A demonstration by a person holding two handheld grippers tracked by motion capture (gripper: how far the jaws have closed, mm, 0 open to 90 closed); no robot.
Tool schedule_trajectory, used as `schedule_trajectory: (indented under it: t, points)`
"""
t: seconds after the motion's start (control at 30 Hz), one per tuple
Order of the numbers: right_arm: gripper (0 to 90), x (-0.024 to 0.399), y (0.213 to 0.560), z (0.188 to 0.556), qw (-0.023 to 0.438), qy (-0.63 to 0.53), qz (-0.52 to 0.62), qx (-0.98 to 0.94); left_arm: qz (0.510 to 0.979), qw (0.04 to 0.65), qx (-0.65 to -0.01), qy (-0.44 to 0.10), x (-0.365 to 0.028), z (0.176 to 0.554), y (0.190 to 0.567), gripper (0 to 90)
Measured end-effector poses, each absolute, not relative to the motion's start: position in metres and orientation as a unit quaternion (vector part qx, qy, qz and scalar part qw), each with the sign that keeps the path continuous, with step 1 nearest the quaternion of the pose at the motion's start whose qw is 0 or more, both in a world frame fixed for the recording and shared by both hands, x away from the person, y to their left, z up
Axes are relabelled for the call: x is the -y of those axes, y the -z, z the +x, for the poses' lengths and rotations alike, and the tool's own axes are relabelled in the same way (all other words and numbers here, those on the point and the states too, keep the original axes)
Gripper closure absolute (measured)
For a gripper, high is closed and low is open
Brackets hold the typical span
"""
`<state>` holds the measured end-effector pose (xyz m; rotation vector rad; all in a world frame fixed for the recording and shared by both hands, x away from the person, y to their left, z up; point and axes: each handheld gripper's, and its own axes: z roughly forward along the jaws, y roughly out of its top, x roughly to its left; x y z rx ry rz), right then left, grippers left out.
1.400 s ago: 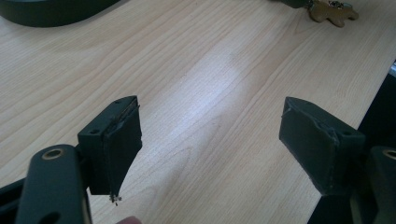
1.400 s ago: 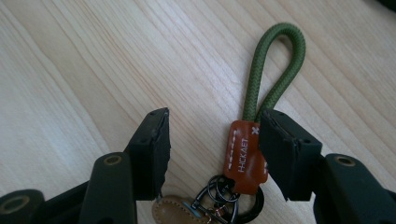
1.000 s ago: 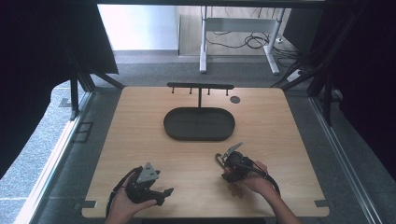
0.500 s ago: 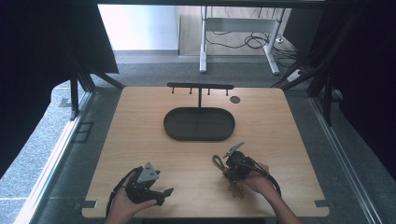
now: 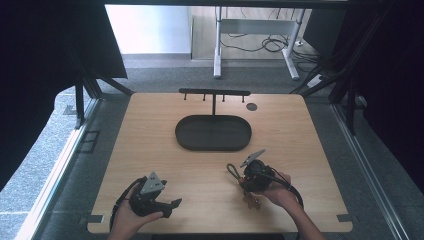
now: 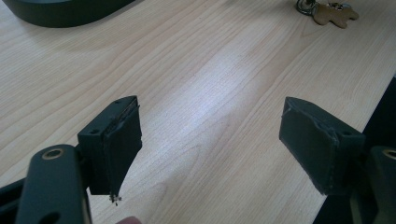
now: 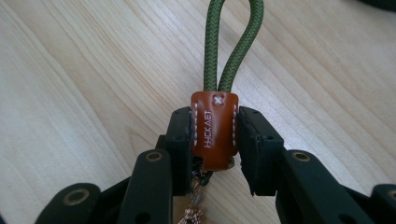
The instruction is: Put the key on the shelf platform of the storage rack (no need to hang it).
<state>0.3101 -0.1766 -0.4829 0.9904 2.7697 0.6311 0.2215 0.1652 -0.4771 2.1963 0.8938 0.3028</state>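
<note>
A keychain lies on the wooden table: a brown leather tab stitched onto a green cord loop, with small metal charms hanging below. My right gripper is shut on the leather tab, one pad pressing each side of it. In the high view the right gripper sits low at the table's front right, and the cord loop sticks out to its left. My left gripper rests at the front left, open with nothing between its jaws. Its own view shows a brown bear charm far off.
A dark oval tray sits mid-table, with a black T-shaped hook stand behind it. A small round disc lies at the back right. The tray's edge shows at the top left of the left gripper view.
</note>
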Motion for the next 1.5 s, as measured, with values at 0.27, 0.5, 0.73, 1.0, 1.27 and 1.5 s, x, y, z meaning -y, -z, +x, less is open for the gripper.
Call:
schedule_trajectory:
  t: [0.27,0.5,0.73,1.0,1.27,1.5]
  points:
    - [67.1,0.179,0.46,0.306,0.084,-0.231,0.314,-0.917,0.854,0.367,-0.348,-0.119,-0.165,0.221,0.476,21.6]
    - [67.1,0.182,0.449,0.303,0.094,-0.239,0.309,-0.916,0.854,0.367,-0.348,-0.119,-0.164,0.221,0.476,21.6]
    - [67.1,0.183,0.436,0.302,0.105,-0.241,0.304,-0.915,0.854,0.368,-0.349,-0.119,-0.165,0.221,0.476,21.6]
    - [67.2,0.184,0.431,0.304,0.109,-0.246,0.303,-0.914,0.854,0.367,-0.35,-0.119,-0.166,0.221,0.476,21.6]
    - [67.2,0.184,0.422,0.306,0.113,-0.25,0.302,-0.913,0.855,0.366,-0.348,-0.118,-0.165,0.221,0.477,21.6]
    - [67.2,0.184,0.411,0.311,0.118,-0.258,0.302,-0.91,0.854,0.367,-0.35,-0.117,-0.165,0.222,0.477,21.6]
